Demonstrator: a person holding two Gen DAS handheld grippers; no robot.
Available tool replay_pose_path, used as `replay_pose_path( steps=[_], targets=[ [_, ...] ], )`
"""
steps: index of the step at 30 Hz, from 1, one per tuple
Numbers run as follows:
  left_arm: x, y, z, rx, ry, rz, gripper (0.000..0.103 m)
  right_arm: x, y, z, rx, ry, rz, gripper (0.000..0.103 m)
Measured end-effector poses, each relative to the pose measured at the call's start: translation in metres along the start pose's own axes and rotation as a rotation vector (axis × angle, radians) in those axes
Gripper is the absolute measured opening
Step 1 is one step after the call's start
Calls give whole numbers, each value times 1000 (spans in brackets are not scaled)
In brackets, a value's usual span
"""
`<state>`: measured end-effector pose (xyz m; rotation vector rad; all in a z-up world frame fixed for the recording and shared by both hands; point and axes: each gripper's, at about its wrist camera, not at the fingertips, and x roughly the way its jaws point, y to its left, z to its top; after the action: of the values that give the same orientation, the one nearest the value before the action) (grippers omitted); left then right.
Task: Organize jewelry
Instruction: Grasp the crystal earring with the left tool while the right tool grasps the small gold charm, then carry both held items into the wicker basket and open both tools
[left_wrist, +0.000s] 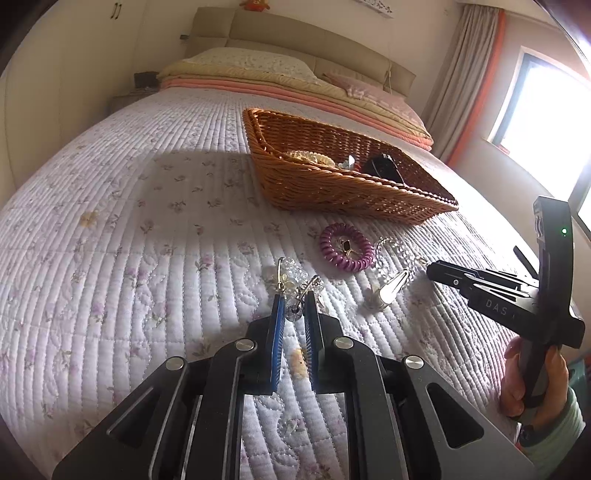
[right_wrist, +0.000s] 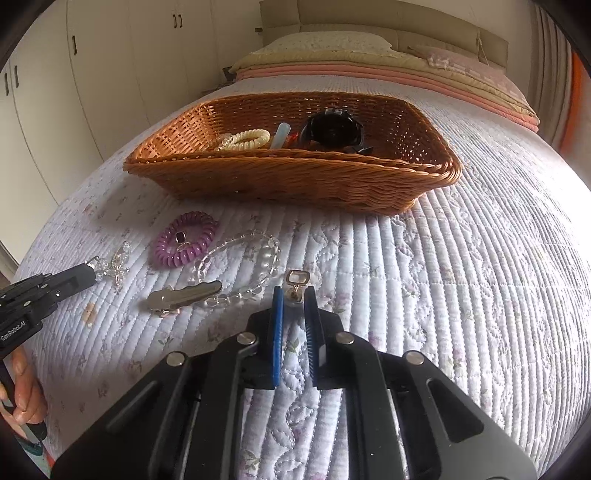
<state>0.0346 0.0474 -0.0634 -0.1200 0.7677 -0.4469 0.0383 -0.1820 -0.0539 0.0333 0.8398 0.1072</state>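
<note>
A wicker basket (left_wrist: 332, 184) (right_wrist: 288, 177) sits on the quilted bed and holds a cream coil hair tie (right_wrist: 243, 139), a black watch (right_wrist: 332, 129) and small bits. My left gripper (left_wrist: 293, 301) has its blue pads around a crystal earring piece (left_wrist: 295, 277) lying on the quilt; the jaws are narrow but a gap shows. My right gripper (right_wrist: 293, 299) has its pads on either side of a small gold earring (right_wrist: 296, 282). A purple coil hair tie (left_wrist: 345, 247) (right_wrist: 184, 238), a clear bead bracelet (right_wrist: 243, 266) and a silver hair clip (right_wrist: 184, 295) (left_wrist: 393, 288) lie between them.
Folded blankets and pillows (right_wrist: 369, 62) lie at the head of the bed. White wardrobes (right_wrist: 74, 92) stand on the left, a bright window (left_wrist: 546, 103) on the right. The quilt (right_wrist: 461, 277) stretches to the right of the basket.
</note>
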Motion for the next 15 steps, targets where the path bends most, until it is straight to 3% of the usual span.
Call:
replay_pose_path(
  steps=[4,15],
  targets=[
    [-6,-4,1,12,-18,-8,9,-6,-4,-1,9,-9,33,9],
    [-41,-11,17,11,-100,-145,9,-33,-4,7,20,-59,58,9]
  ],
)
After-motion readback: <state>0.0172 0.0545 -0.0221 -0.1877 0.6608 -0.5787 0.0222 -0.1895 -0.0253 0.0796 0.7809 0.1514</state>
